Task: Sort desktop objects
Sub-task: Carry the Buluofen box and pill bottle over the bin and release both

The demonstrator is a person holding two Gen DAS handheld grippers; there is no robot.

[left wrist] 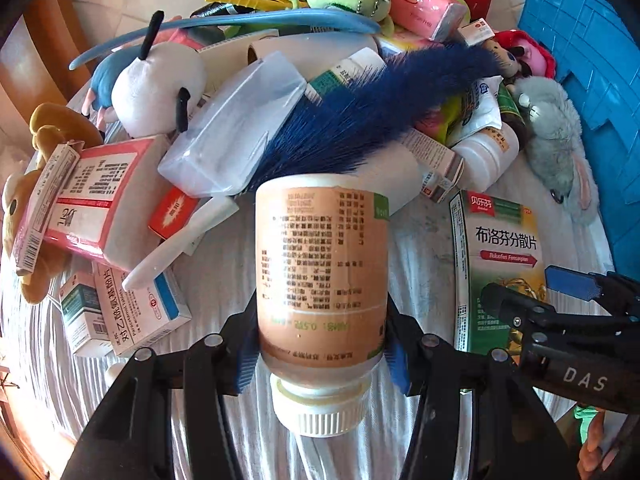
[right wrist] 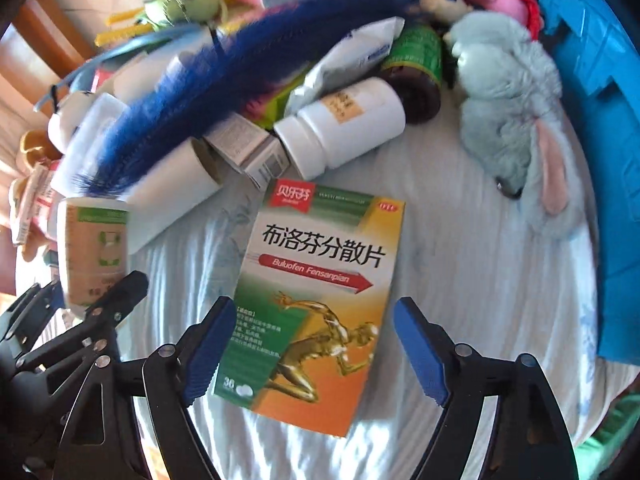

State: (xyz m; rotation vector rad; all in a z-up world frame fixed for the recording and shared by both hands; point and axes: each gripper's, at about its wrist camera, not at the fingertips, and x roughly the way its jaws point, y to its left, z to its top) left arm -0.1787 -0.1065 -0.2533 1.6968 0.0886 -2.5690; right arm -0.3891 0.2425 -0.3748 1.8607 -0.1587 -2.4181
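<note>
Bottle (left wrist: pixel 322 272), tan-labelled, white-capped

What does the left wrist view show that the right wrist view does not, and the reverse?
Only the left wrist view shows the left gripper shut on the tan-labelled bottle, cap toward the camera, and the pink-and-white carton by the bear plush. Only the right wrist view shows the right gripper open, its pads either side of the ibuprofen box without touching, and the whole box front. Both show that box, the blue feather, the white bottle, the grey plush and the blue bin.
</note>
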